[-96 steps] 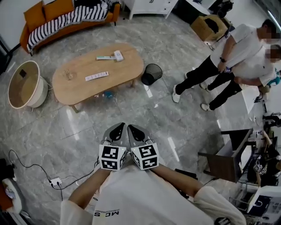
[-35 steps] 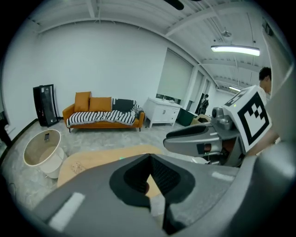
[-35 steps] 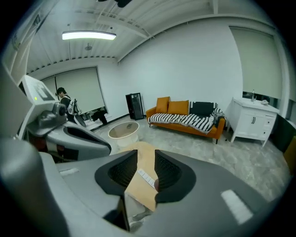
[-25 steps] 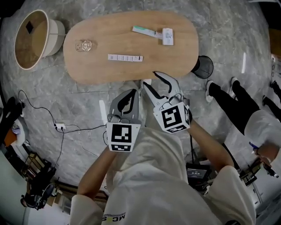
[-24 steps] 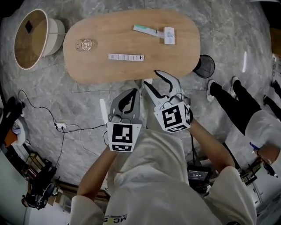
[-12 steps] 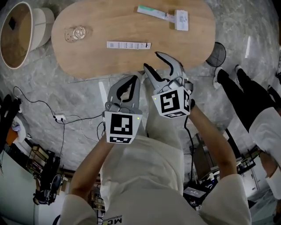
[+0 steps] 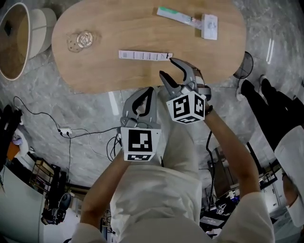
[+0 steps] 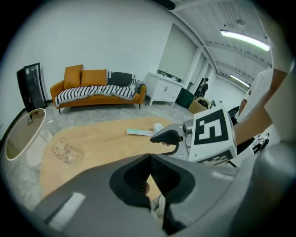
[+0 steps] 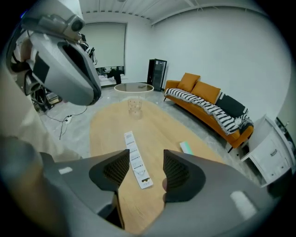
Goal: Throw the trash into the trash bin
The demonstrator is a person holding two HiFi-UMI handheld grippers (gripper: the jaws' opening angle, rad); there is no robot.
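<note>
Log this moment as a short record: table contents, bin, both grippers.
table: wooden oval table, bearing a long white strip, crumpled clear plastic, a green-and-white packet and a small white box
bin: black mesh trash bin, on the floor at the table's right end in the head view
right gripper: open, jaws just been opening, over the strip's near end, nothing gripped
left gripper: shut, empty, off the table

Black trash bin [image 7: 247, 66] half behind the wooden table [image 7: 95, 71]; white strip [image 7: 145, 55] with illegibly small print.
</note>
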